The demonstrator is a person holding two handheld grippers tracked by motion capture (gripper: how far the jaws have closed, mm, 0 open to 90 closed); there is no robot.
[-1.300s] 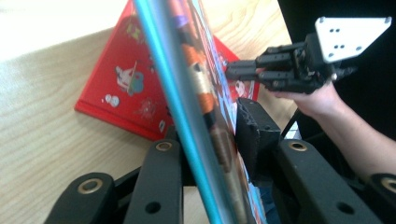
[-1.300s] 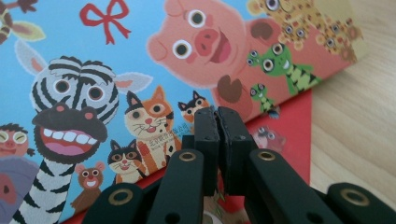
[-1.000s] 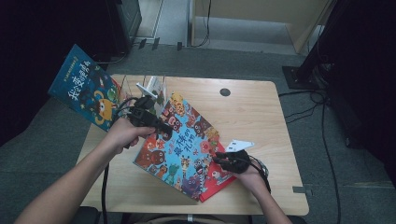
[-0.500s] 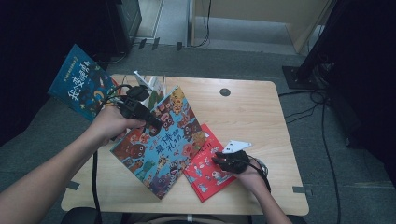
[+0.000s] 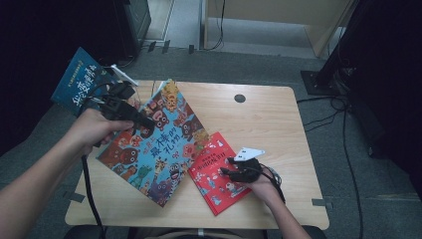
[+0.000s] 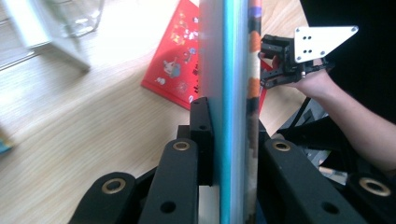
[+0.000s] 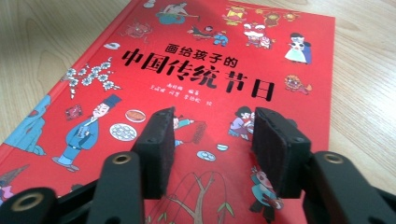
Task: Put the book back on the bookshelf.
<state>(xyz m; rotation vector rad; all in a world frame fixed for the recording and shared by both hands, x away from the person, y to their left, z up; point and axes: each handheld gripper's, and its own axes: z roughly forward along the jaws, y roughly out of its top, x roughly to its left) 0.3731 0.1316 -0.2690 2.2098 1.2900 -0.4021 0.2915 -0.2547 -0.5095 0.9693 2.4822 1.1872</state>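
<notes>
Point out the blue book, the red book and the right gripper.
blue book [image 5: 159, 144]: high view, middle of its cover.
red book [image 7: 196, 70]: right gripper view, title on its cover.
right gripper [image 5: 226, 166]: high view, between its fingertips.

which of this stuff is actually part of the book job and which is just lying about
In the job:
- blue animal book, clamped edge-on in the left gripper
- red book, flat on the table, under the right gripper, jaws just opening, pads apart above the cover

Lying about:
- dark blue book off the table's left
- clear container
</notes>
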